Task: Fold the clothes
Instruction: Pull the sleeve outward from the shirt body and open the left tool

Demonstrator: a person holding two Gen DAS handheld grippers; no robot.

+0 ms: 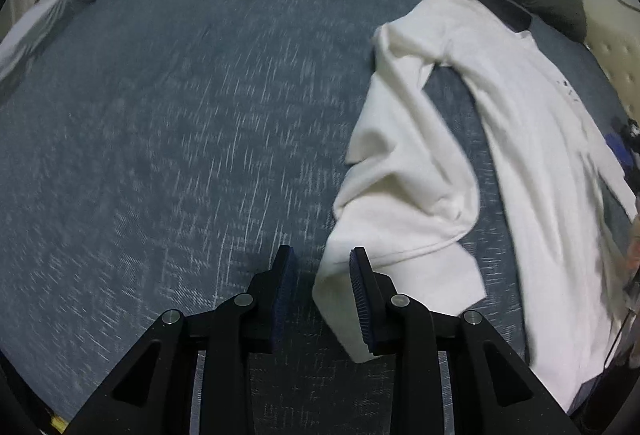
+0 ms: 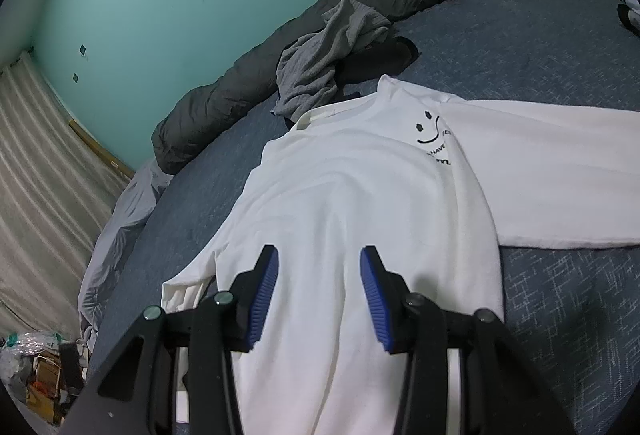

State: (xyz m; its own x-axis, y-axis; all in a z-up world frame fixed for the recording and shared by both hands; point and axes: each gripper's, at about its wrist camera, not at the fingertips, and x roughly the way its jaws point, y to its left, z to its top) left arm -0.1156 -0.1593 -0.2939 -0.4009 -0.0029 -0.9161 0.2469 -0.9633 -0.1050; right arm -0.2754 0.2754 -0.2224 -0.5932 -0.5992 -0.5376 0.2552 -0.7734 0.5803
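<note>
A white long-sleeved shirt (image 2: 360, 203) is spread front-up on a bed with a blue-grey patterned cover (image 1: 168, 139), filling the centre and right of the right wrist view; a black smiley print with lettering (image 2: 430, 139) is seen on its chest. One sleeve (image 1: 404, 171) is seen bent and rumpled right of centre in the left wrist view. The left gripper (image 1: 322, 267) is recorded at lower centre with jaws parted; the sleeve cuff (image 1: 348, 299) lies between them, unpinched. The right gripper (image 2: 319, 267) is parted over the lower shirt body; whether cloth is pinched cannot be told. A crumpled grey garment (image 2: 320, 63) is noted just above the collar, and a dark rolled quilt (image 2: 360, 11) along the bed's far edge.
</note>
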